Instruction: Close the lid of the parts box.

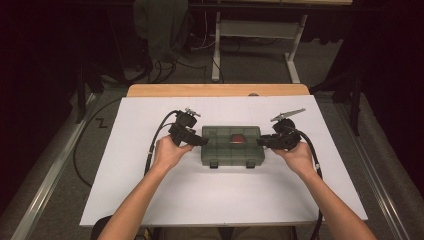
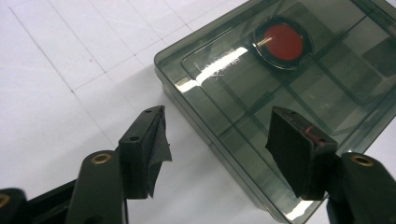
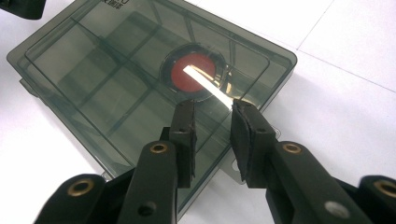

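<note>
A smoky see-through compartment box point(image 1: 220, 150) lies lid down in the middle of the white table point(image 1: 215, 195). A round red piece point(image 1: 237, 138) rests in one of its far compartments, also seen as the red piece point(image 2: 284, 42) and the red piece point(image 3: 192, 72). My left gripper point(image 1: 203, 141) is at the box's left end. In the left gripper view the left gripper point(image 2: 218, 114) is open wide over a corner of the box point(image 2: 299, 88), pads clear of it. My right gripper point(image 1: 260, 142) is at the right end. The right gripper point(image 3: 214, 106) hovers over the edge of the box point(image 3: 116, 70), open by a narrow gap.
Two latches point(image 1: 214, 164) sit on the box's near side. A wooden strip point(image 1: 217, 90) borders the table's far edge. Behind it stand a white frame point(image 1: 260, 30) and floor cables point(image 1: 165, 67). Black cables trail from both grippers along the table's sides.
</note>
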`<state>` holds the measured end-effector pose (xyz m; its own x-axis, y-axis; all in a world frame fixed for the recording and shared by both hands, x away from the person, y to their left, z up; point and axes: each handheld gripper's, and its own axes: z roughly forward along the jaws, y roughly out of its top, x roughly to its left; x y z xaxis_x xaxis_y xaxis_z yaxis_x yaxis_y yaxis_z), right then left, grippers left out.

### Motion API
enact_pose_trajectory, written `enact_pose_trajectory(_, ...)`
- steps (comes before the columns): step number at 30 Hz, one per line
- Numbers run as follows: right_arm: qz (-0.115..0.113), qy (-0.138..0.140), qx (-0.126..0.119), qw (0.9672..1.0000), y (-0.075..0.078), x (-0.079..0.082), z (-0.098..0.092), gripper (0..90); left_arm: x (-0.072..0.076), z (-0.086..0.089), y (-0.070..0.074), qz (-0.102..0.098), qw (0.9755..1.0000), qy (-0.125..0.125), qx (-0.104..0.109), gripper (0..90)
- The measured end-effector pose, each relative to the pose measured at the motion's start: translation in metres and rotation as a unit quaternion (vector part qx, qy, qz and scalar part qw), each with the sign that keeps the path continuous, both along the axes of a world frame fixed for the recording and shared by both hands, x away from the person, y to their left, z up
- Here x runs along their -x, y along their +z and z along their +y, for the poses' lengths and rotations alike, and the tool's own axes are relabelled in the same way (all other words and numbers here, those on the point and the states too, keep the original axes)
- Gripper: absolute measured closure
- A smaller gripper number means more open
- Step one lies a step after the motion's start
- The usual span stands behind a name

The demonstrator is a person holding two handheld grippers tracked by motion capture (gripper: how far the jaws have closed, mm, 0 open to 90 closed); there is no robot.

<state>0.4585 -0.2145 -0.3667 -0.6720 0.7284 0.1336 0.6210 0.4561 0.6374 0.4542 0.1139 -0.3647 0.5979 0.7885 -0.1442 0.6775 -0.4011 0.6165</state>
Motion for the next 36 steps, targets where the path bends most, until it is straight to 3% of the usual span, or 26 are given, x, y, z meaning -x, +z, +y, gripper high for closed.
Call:
enact_pose_trajectory(18, -0.005, 0.002, -0.004, 1.0, 0.003, 0.004, -0.005, 66.7, 0.007, 0.006, 0.007, -0.025, 0.9997, 0.002, 0.002, 32.7)
enact_pose_trajectory(19, -0.005, 0.001, -0.004, 1.0, 0.003, 0.004, -0.005, 66.5, 0.01, 0.006, 0.008, -0.013, 0.9998, 0.016, 0.002, 32.7)
enact_pose_trajectory(31, -0.006, 0.0, -0.01, 0.9999, 0.002, 0.007, -0.01, 65.0, 0.013, 0.01, 0.009, -0.015, 0.9996, 0.018, 0.013, 32.6)
enact_pose_trajectory(32, -0.007, 0.0, -0.01, 0.9999, 0.002, 0.007, -0.01, 64.8, 0.011, 0.012, 0.008, -0.027, 0.9995, 0.005, 0.013, 32.6)
enact_pose_trajectory(36, -0.007, 0.0, -0.012, 0.9999, 0.002, 0.008, -0.011, 64.3, 0.012, 0.015, 0.007, -0.029, 0.9994, 0.007, 0.017, 32.4)
